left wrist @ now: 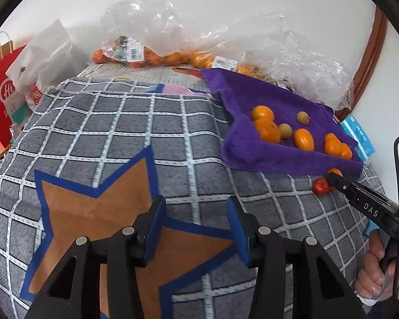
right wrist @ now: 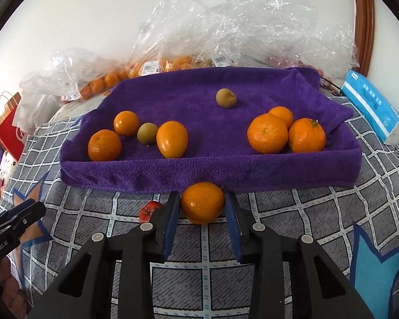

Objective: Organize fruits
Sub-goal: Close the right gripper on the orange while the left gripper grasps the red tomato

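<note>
A purple towel-lined tray [right wrist: 212, 170] holds several oranges and small brown-green fruits [right wrist: 226, 97]; it also shows in the left wrist view [left wrist: 252, 148]. In front of it on the checked cloth lies an orange [right wrist: 202, 202]. My right gripper [right wrist: 202, 207] is open with its fingers either side of that orange, a small gap on the right. A small red fruit [right wrist: 149, 210] lies just left of it, also seen in the left wrist view [left wrist: 319, 186]. My left gripper [left wrist: 195, 228] is open and empty above the star pattern.
Clear plastic bags of oranges [right wrist: 157, 66] lie behind the tray. A blue tissue pack [right wrist: 372, 109] sits at the right. A red paper bag [left wrist: 2, 93] stands at the left edge of the cloth-covered surface.
</note>
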{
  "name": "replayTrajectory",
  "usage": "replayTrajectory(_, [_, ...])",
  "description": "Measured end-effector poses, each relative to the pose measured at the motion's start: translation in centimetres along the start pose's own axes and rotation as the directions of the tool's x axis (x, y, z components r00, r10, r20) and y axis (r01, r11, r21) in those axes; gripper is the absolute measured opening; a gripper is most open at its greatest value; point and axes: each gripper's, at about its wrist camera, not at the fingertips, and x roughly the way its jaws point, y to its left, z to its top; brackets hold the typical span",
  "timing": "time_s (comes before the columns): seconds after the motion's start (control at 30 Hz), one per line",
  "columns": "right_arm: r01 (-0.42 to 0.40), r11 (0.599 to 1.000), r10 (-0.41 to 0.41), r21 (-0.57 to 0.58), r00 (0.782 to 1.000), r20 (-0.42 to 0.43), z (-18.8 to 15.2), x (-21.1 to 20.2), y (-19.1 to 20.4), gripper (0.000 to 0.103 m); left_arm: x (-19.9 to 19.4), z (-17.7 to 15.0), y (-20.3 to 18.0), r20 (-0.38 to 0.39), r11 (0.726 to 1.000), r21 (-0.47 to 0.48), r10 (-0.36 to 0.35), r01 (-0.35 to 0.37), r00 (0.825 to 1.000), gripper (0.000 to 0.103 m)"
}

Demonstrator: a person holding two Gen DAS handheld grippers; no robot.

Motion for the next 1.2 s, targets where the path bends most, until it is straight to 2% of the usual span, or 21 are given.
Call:
replayTrajectory(0.17, [0.009, 1.000, -0.009, 0.011, 0.999, 0.037, -0.4, -2.2, -1.9, 0.034, -0.4, 0.1, -4.4, -0.012, 0.995, 0.058, -0.083, 0.084, 0.996, 0.044])
replayTrajectory(0.33, [0.063, 0.998, -0.064, 0.021, 0.995, 0.076, -0.9, -4.7, -5.0, 0.034, 0.8, 0.0, -9.6, -0.049, 0.982, 0.117, -0.144, 0.149, 0.988, 0.044])
replayTrajectory(0.5, [0.103, 0.994, -0.107, 0.039, 0.990, 0.095, -2.2, -6.7, -8.0, 0.034, 2.9, 0.0, -12.7, -0.079, 0.977, 0.099, -0.183, 0.191, 0.980, 0.044])
replayTrajectory(0.57, [0.122, 0.992, -0.126, 0.044, 0.987, 0.097, -2.8, -7.2, -9.1, 0.034, 3.6, 0.2, -13.5, -0.078, 0.979, 0.091, -0.177, 0.184, 0.981, 0.044])
replayTrajectory(0.67, [0.117, 0.992, -0.122, 0.056, 0.988, 0.092, -3.4, -7.6, -10.5, 0.034, 4.5, 0.5, -14.1, -0.088, 0.980, 0.087, -0.169, 0.177, 0.982, 0.043])
replayTrajectory(0.77, [0.108, 0.992, -0.114, 0.068, 0.990, 0.088, -3.7, -7.6, -11.3, 0.034, 5.4, 0.7, -14.6, -0.104, 0.982, 0.079, -0.163, 0.171, 0.981, 0.031])
replayTrajectory(0.87, [0.095, 0.993, -0.101, 0.074, 0.992, 0.081, -3.9, -7.5, -11.6, 0.034, 5.4, 0.6, -15.1, -0.097, 0.982, 0.118, -0.136, 0.148, 0.986, 0.024])
replayTrajectory(1.2, [0.059, 0.996, -0.065, 0.070, 0.994, 0.084, -3.1, -7.2, -10.4, 0.034, 3.6, 1.3, -13.7, -0.074, 0.982, 0.062, -0.176, 0.180, 0.982, 0.024])
